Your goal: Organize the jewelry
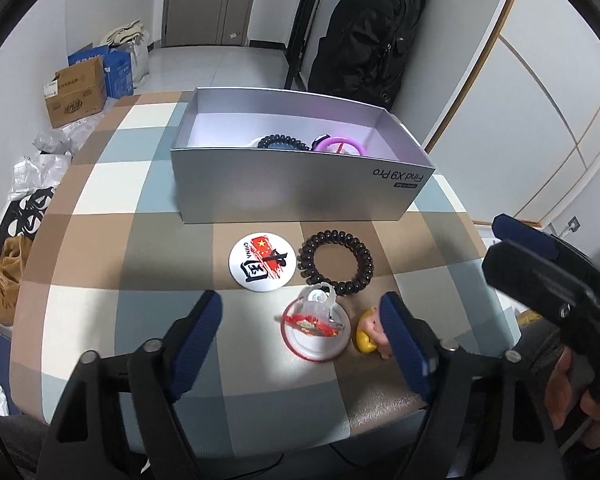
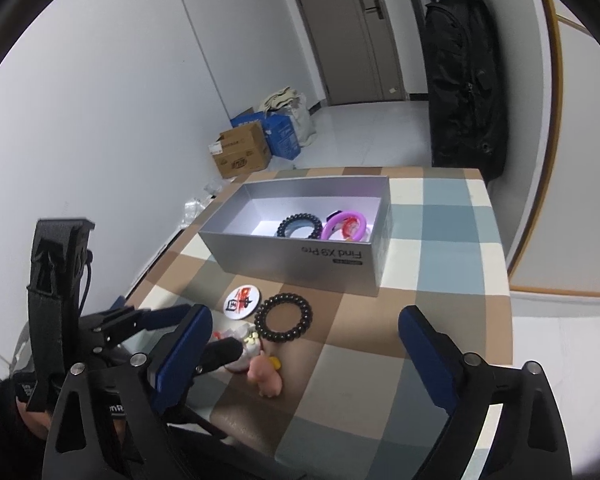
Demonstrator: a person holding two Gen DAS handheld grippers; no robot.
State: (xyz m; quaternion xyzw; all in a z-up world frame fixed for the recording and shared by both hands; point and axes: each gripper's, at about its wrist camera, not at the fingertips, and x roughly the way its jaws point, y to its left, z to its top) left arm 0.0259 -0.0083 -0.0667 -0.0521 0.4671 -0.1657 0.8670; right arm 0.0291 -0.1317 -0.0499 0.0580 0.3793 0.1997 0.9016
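Observation:
A silver box stands open on the checked table; inside lie a dark spiral hair tie and a purple ring. In front of it lie a round China badge, a black spiral hair tie, a white round item with a red band and a small pink and yellow figure. My left gripper is open, its jaws either side of the white round item. My right gripper is open and empty above the table.
The table's checked cloth ends near both grippers. Cardboard and blue boxes sit on the floor at the left. A black bag hangs behind the table.

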